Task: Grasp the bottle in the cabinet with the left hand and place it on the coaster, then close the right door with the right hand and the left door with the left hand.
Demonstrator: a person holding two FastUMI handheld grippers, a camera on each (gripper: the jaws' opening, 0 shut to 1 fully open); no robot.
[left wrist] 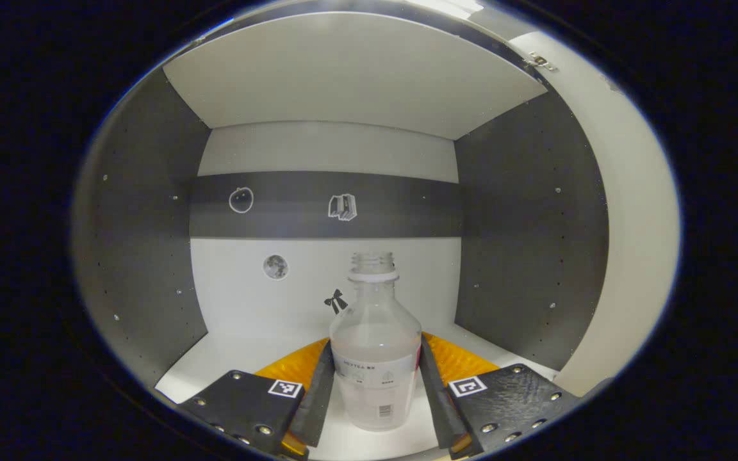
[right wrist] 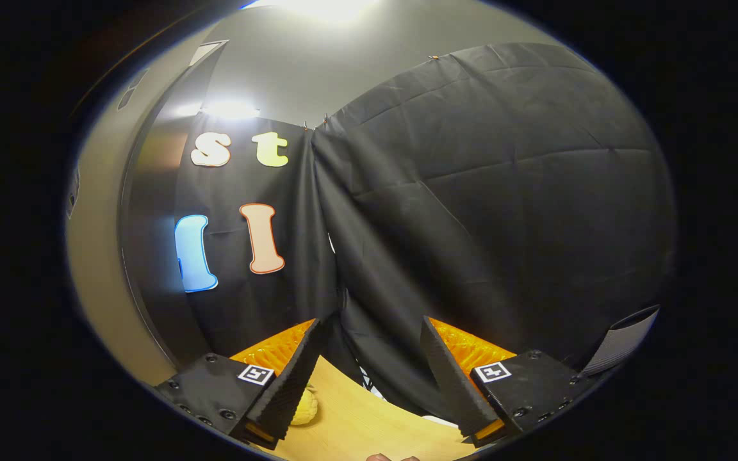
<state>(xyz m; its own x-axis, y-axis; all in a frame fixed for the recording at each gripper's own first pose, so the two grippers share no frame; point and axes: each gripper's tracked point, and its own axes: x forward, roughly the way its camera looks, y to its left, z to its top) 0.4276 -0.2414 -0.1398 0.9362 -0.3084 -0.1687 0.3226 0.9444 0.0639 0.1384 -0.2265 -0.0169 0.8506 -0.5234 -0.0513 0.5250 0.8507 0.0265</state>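
Note:
A clear, capless plastic bottle (left wrist: 375,333) with a white label stands upright on the white floor of the cabinet (left wrist: 228,358), near its front edge. My left gripper (left wrist: 375,349) reaches into the cabinet. Its two fingers (left wrist: 318,390) lie against the bottle's lower sides, shut on it. In the right gripper view, my right gripper (right wrist: 372,326) hangs open over a wooden tabletop (right wrist: 369,422), with nothing between its fingers, and faces the black cloth wall.
The cabinet has dark side walls, a white shelf (left wrist: 343,77) overhead and a back panel with small stickers. Its right door (left wrist: 631,224) stands open. A small yellow object (right wrist: 305,406) lies on the tabletop by my right gripper's left finger. A tall pale panel (right wrist: 97,256) stands at the left.

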